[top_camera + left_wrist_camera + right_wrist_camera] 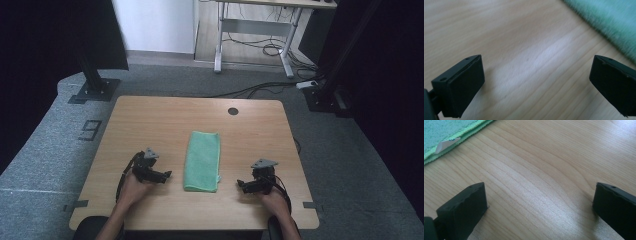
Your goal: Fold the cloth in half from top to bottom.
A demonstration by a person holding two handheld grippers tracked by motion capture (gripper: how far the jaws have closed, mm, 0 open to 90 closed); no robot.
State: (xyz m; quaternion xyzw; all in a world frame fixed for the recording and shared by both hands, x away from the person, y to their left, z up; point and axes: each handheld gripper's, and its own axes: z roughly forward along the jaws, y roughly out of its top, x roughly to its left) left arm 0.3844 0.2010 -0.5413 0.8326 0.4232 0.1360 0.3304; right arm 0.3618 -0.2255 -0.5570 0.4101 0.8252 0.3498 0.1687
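Observation:
A folded green towel (202,160) lies lengthwise in the middle of the wooden table (150,120). My left gripper (167,175) rests on the table just left of the towel, jaws wide apart and empty, pointing toward it. In the left gripper view (536,82) the towel's edge (609,22) runs across the upper right. My right gripper (241,184) sits on the table right of the towel, also open and empty. The right gripper view (539,205) shows the towel (446,132) with a white label (447,144) at the upper left.
A round cable hole (233,111) sits near the table's far edge. Black stand bases (95,90) stand on the grey carpet beyond the table. A white desk frame (250,35) and cables are farther back.

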